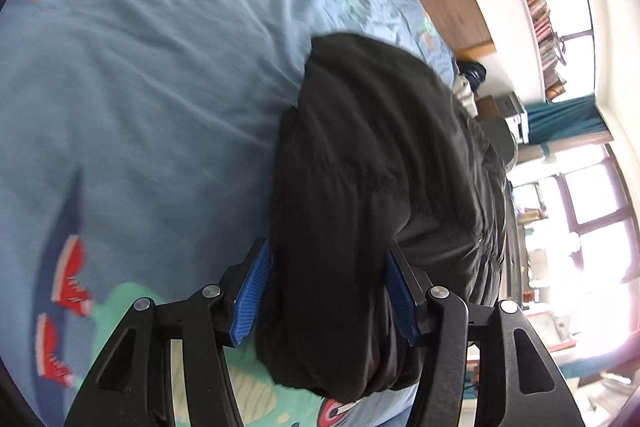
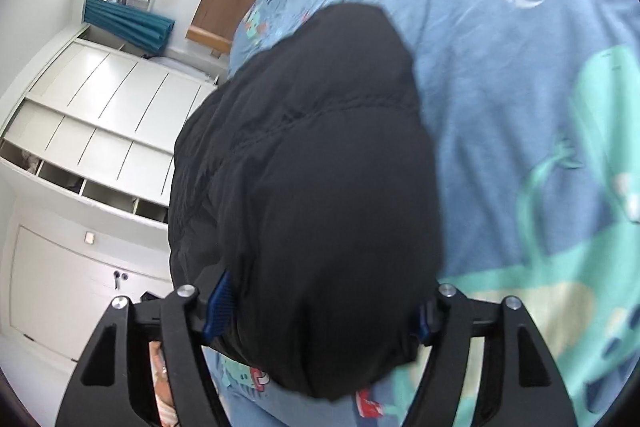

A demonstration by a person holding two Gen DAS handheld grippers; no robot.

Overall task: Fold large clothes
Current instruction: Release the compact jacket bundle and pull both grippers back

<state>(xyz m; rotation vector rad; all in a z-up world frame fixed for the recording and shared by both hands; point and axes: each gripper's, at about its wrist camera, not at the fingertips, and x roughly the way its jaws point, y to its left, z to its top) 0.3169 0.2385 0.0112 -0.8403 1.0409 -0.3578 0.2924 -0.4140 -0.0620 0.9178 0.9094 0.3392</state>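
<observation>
I have a big black puffy jacket (image 1: 360, 167) lying on the bed, on top of a light blue bedsheet (image 1: 140, 87) with cartoon pictures and red sneakers printed on it. My left gripper (image 1: 326, 287) has a thick bunch of the jacket sitting between its blue pads (image 1: 252, 291). The jaws look partly wide, and I cannot tell if the pads press the cloth or just sit beside it. My right gripper (image 2: 320, 307) is the same: a fat lump of jacket fills the gap, and its pads are mostly hidden, so I cannot tell there either.

What could go wrong, I think: the jacket is smooth, slippery and puffy, so it may spring back open once I let go, and the fold would be lost. The sheet is soft and wrinkly, so a pad could pinch it along with the jacket.

The jacket looks shiny with stitched lines across it, rounded like a pillow.
</observation>
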